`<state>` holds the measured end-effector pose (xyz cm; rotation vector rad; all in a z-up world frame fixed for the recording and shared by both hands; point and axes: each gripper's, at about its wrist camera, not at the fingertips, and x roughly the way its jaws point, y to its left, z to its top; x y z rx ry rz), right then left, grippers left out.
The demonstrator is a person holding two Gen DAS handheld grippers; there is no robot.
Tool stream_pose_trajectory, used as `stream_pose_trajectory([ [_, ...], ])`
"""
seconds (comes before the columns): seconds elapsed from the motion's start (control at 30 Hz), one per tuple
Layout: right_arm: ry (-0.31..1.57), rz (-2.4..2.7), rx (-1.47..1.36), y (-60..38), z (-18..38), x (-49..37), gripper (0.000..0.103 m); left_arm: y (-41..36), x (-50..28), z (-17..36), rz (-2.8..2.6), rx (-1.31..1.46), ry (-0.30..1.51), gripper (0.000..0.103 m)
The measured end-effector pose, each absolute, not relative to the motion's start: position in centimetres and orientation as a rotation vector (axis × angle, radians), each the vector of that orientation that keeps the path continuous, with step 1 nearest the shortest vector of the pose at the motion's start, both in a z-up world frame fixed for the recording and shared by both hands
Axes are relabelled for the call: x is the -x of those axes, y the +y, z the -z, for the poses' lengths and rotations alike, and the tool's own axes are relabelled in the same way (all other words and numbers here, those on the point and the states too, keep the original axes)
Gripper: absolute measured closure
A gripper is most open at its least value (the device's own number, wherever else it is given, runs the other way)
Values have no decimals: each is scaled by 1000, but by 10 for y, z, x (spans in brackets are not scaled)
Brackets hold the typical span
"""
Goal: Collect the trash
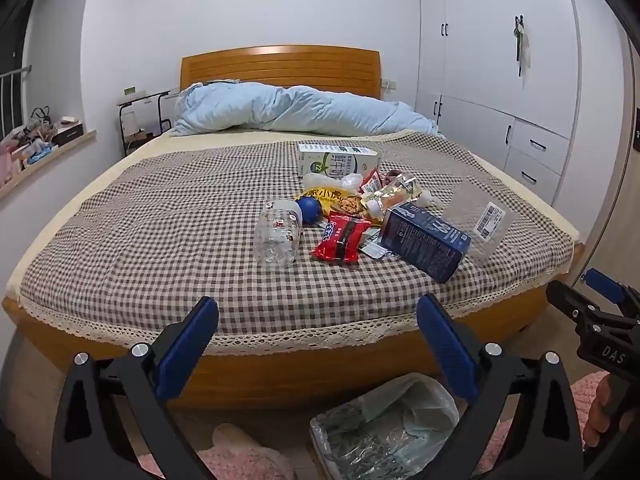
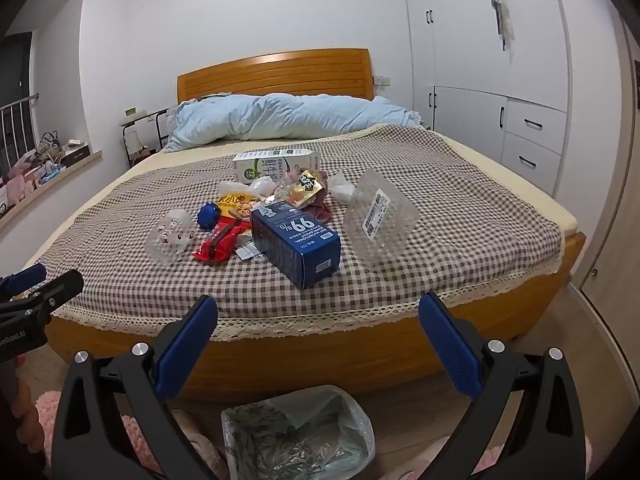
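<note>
left gripper [image 1: 318, 320] spread wide, empty | right gripper [image 2: 318, 320] likewise | trash pile [image 1: 352, 216] mid-bed [image 1: 160, 280], toward foot edge | right view alone shows blue box's [image 2: 298, 246] "99%" face | lined bin [image 2: 304, 436] on floor below

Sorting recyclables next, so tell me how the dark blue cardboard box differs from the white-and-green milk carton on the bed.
The dark blue cardboard box lies nearest the foot of the bed; the white-and-green milk carton lies behind the pile, toward the pillows. The box is navy with white print; the carton is pale with a green logo. Both are rectangular packages lying on their sides on the checked bedspread.
</note>
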<state>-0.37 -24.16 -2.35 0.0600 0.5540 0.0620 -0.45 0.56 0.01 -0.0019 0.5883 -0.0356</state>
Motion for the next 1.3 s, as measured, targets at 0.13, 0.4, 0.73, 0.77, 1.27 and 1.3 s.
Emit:
stream_pose_trajectory([
  [0.13,552,-60,-65,-242,22,5,6,7,6,-2,40,8,580,7],
  [0.4,552,-52,-65,-253,18,4,6,3,8,-3,50,9,575,7],
  [0.73,529,-26,-55,-247,16,9,6,2,8,-3,53,12,572,7],
  [0.77,529,-24,-55,-246,17,9,6,2,9,-3,54,14,571,7],
  [1.27,516,-20,-50,-244,14,12,6,2,12,-5,71,22,565,7],
  [1.3,515,-20,-50,-244,13,11,6,2,12,-6,70,22,565,7],
])
